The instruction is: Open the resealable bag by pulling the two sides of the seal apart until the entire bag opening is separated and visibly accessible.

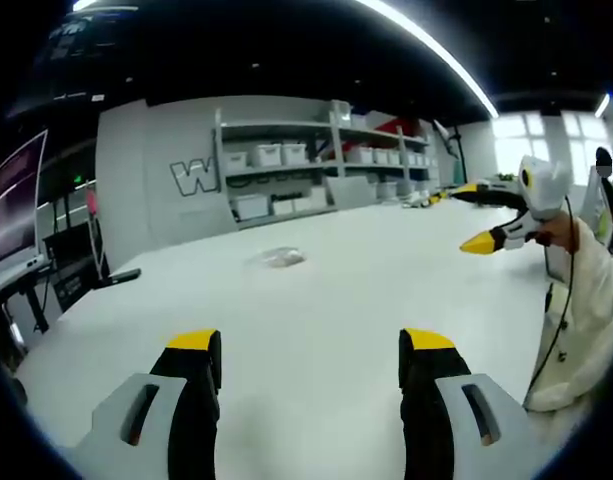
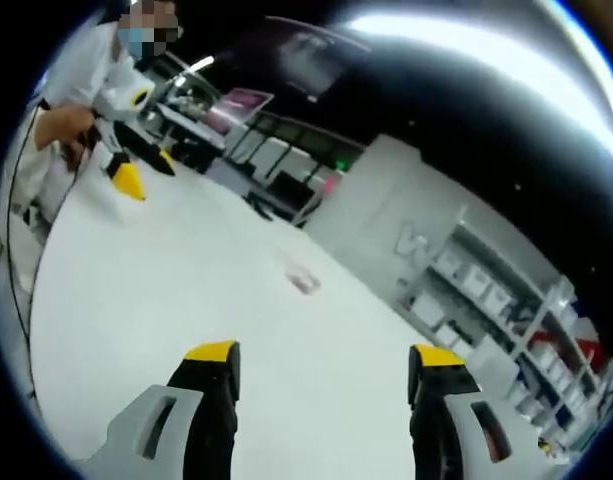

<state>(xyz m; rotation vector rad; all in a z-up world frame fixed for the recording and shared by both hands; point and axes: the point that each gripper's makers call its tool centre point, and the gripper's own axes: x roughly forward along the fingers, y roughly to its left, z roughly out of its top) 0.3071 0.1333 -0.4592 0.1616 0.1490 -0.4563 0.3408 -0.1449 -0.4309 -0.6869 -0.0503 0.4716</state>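
A small clear resealable bag lies flat on the white table, well ahead of my left gripper. That gripper's yellow-tipped jaws stand wide open with nothing between them. In the right gripper view the bag is a small pale patch far beyond my right gripper, which is also open and empty over the table. The right gripper comes into the left gripper view from the right, held by a hand, its jaws apart. The left gripper shows at the upper left of the right gripper view.
A person in a white coat stands at the table's right edge. Grey shelves with white bins line the far wall. A dark monitor stand sits at the table's left edge. Screens stand behind the table.
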